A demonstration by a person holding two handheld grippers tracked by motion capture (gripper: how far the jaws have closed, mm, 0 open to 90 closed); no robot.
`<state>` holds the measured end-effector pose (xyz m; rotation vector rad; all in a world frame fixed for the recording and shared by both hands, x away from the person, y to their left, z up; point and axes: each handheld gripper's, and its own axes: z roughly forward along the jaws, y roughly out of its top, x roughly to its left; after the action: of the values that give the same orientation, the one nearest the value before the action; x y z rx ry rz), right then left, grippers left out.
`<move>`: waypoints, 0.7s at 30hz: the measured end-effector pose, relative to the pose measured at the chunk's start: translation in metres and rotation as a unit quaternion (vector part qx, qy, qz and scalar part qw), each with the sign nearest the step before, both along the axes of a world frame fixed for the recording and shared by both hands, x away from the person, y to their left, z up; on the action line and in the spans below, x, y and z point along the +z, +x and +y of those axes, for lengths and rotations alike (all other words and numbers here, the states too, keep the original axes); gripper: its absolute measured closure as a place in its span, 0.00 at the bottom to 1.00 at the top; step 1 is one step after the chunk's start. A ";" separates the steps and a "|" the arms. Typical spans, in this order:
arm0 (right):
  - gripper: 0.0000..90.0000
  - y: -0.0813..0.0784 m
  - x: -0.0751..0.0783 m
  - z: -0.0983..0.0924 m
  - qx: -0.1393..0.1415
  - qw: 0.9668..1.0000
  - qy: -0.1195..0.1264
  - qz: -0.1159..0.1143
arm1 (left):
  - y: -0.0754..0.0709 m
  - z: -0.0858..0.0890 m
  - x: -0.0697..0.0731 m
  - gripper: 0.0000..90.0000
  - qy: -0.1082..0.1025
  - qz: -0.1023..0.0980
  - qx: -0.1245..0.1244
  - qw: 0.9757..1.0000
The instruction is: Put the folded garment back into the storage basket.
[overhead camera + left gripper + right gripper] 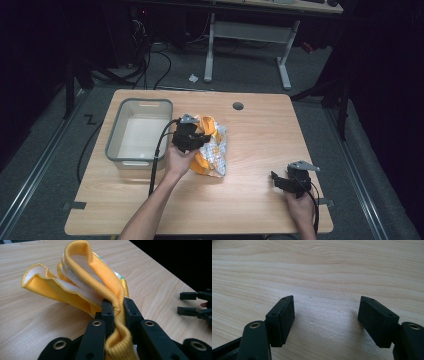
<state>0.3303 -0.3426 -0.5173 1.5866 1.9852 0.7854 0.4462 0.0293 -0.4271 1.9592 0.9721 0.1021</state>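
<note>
Bare desk (pixel 250 200) is left between the crumpled yellow garment (pixel 210 150) and the right gripper (pixel 280 181), wide enough for passage. The left side is blocked by the grey bin (pixel 116 131), which stands just beside the garment. Open desk is seen between the right gripper's parted jaws.

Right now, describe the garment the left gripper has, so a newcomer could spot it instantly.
On the wooden table, just right of the grey plastic bin, lies a crumpled yellow garment. The left gripper pinches its ribbed yellow cuff. It is the table's one soft thing, yellow trim around white printed fabric.
</note>
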 end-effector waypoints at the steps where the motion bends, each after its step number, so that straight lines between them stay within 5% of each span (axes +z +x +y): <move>1: 0.33 0.000 0.000 0.000 0.000 1.000 0.000 0.000 | 0.000 0.001 0.001 0.90 -0.003 0.001 -0.001 1.000; 21: 0.33 0.000 0.000 0.000 0.000 1.000 0.000 0.000 | -0.004 0.034 0.034 0.90 -0.019 -0.019 0.010 1.000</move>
<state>0.3303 -0.3426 -0.5173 1.5863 1.9856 0.7856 0.4422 0.0629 -0.3932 1.9073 0.9621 0.1312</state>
